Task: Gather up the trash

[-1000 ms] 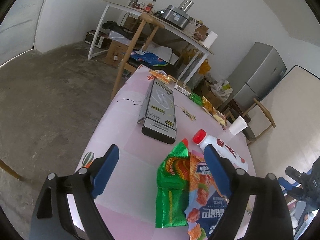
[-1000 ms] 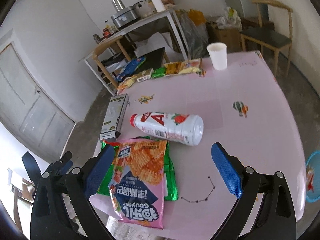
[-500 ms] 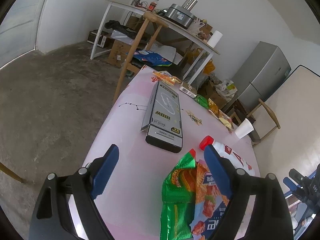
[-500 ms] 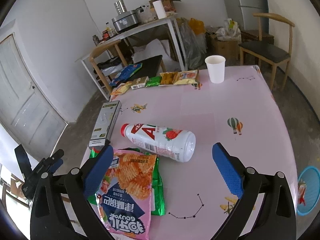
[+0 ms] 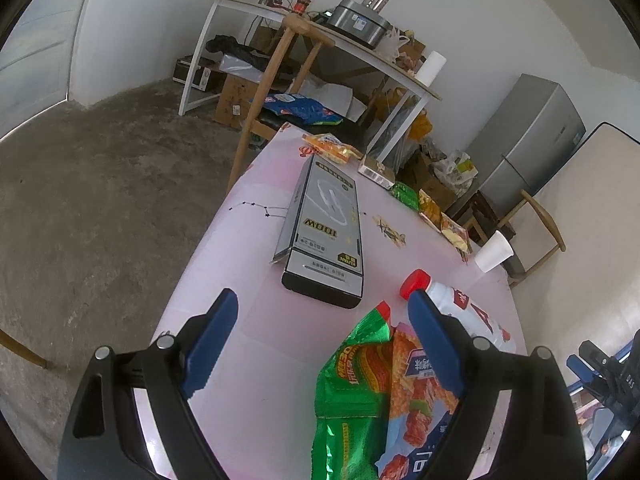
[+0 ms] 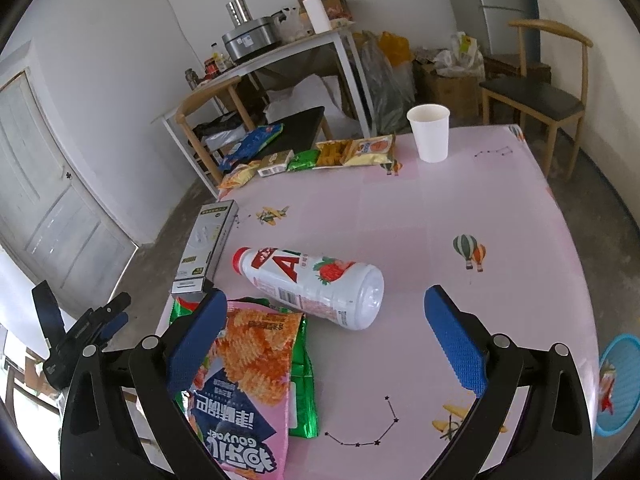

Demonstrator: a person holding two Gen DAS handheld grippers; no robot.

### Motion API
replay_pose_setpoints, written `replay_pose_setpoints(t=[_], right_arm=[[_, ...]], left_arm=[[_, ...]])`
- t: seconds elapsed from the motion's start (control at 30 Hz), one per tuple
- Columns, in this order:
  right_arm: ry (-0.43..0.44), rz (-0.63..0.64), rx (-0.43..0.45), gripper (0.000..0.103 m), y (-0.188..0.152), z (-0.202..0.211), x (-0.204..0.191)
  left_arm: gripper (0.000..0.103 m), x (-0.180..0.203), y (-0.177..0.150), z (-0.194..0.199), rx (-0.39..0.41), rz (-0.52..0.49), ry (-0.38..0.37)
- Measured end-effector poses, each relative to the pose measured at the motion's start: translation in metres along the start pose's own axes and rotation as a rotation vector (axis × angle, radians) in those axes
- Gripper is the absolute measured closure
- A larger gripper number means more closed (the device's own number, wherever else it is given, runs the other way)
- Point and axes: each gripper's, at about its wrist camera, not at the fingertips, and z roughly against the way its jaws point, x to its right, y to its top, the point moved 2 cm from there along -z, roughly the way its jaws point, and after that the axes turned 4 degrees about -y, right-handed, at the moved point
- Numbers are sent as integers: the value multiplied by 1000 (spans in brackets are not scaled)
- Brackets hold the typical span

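On the pink table (image 6: 460, 208) lie a white strawberry-drink bottle (image 6: 316, 282) on its side, a pink chip bag (image 6: 248, 376) over a green snack bag (image 6: 304, 384), and a grey flat box (image 6: 206, 246). My right gripper (image 6: 324, 320) hangs open above the table, just short of the bottle. My left gripper (image 5: 320, 314) is open too, nothing between its fingers, with the grey box (image 5: 326, 232) ahead, the green bag (image 5: 348, 384) below and the bottle (image 5: 460, 304) behind its right finger. A white paper cup (image 6: 430, 132) stands at the far side.
Small snack packets (image 6: 320, 158) line the table's far edge. A blue basket (image 6: 618, 384) sits on the floor at right. Wooden chairs (image 6: 536, 84) and a cluttered white side table (image 6: 280, 52) stand beyond. The left gripper's dark frame (image 6: 80, 332) shows at the table's left edge.
In the left wrist view the box, bags and bottle have slid down and right as the left gripper drifted across the table. The right gripper view shifted slightly. Both stay open.
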Motion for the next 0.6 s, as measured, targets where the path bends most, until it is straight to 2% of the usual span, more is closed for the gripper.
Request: replay_pose_setpoints(t=[0.23, 0.33, 0.47, 0.6], right_arm=[[-7, 19, -4, 8, 2, -3, 4], [-16, 57, 11, 8, 9, -1, 3], [-6, 119, 5, 8, 19, -4, 2], [14, 206, -42, 8, 25, -19, -4]], left_arm=[[18, 0, 4, -6, 0, 3, 1], [18, -2, 17, -9, -2, 4, -17], [16, -6, 41, -26, -56, 25, -84], [14, 6, 61, -48, -113, -17, -110]])
